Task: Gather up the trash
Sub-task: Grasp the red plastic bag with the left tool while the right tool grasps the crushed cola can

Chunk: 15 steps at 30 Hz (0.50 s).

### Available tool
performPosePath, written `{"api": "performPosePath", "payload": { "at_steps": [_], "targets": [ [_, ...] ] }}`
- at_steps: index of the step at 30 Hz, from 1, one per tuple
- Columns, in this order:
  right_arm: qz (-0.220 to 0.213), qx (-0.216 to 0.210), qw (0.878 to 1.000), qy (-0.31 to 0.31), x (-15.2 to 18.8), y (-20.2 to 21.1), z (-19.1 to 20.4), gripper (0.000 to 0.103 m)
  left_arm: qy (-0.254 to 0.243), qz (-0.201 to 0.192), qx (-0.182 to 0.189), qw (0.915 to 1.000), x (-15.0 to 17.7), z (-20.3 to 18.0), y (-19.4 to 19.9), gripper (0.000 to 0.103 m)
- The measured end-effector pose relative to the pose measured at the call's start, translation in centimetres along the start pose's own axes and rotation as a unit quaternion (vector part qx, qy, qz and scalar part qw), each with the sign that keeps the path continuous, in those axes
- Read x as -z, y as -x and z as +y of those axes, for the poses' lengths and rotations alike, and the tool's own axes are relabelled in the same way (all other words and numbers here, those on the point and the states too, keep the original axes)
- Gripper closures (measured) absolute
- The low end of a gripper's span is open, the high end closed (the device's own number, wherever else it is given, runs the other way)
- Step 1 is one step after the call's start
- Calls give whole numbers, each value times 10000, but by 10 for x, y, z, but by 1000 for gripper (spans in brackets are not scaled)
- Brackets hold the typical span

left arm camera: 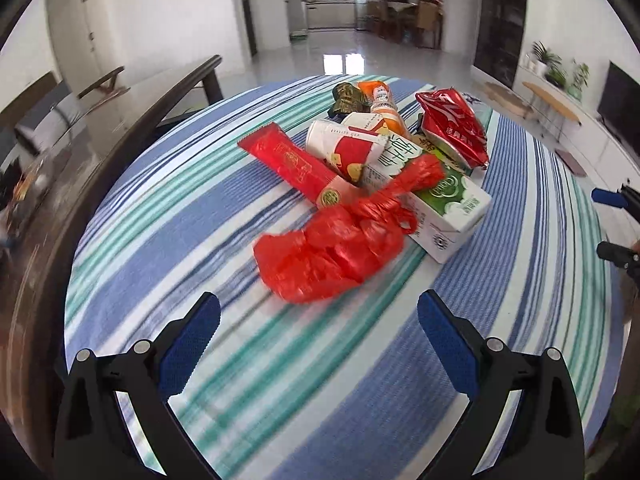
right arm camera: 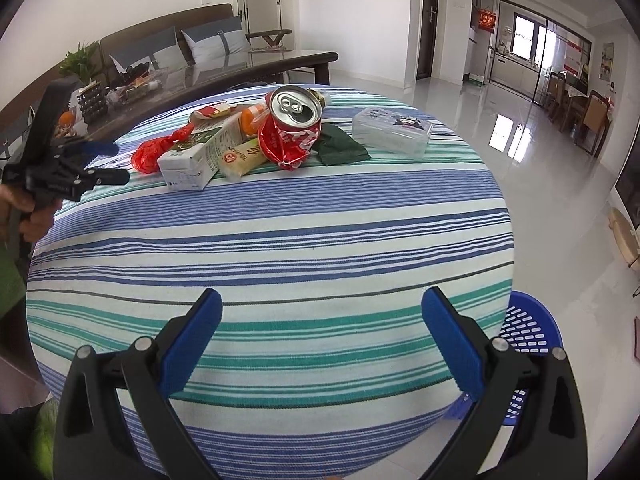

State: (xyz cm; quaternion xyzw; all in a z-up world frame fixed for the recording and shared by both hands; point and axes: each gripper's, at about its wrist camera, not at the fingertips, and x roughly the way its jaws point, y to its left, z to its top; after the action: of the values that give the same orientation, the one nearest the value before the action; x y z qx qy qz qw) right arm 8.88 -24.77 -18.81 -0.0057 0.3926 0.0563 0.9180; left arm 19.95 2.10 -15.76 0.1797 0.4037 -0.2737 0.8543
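A pile of trash lies on the striped tablecloth (left arm camera: pixel 200 208). A crumpled red plastic bag (left arm camera: pixel 332 248) is nearest my left gripper (left arm camera: pixel 320 316), which is open and empty just short of it. Behind the bag lie a green and white carton (left arm camera: pixel 452 208), a long red wrapper (left arm camera: pixel 288 160), a paper cup (left arm camera: pixel 344 144), a crushed red can (left arm camera: pixel 452 124) and an orange bottle (left arm camera: pixel 380 100). My right gripper (right arm camera: pixel 322 312) is open and empty over bare cloth, well short of the can (right arm camera: pixel 292 128) and carton (right arm camera: pixel 196 156). The left gripper (right arm camera: pixel 104 160) also shows there.
A clear plastic box (right arm camera: pixel 392 132) and a dark green wrapper (right arm camera: pixel 340 144) lie near the can. A blue perforated basket (right arm camera: pixel 528 344) stands on the floor beside the table's right edge. A dark glass table (right arm camera: pixel 200 76) and sofa lie beyond.
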Motion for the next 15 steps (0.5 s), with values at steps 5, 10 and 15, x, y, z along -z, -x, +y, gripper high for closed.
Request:
{"api": "performPosePath", "payload": {
  "at_steps": [5, 10, 15],
  "targets": [
    [111, -25, 9999, -42, -6, -4, -5, 6, -282, 30, 186, 9994, -22, 13, -18, 5],
    [147, -98, 9998, -1, -44, -16, -15, 6, -337, 136, 587, 9976, -29, 14, -38, 5],
    [159, -393, 9990, 172, -92, -48, -11, 6, -671, 74, 670, 9955, -27, 2, -50, 5]
  ]
}}
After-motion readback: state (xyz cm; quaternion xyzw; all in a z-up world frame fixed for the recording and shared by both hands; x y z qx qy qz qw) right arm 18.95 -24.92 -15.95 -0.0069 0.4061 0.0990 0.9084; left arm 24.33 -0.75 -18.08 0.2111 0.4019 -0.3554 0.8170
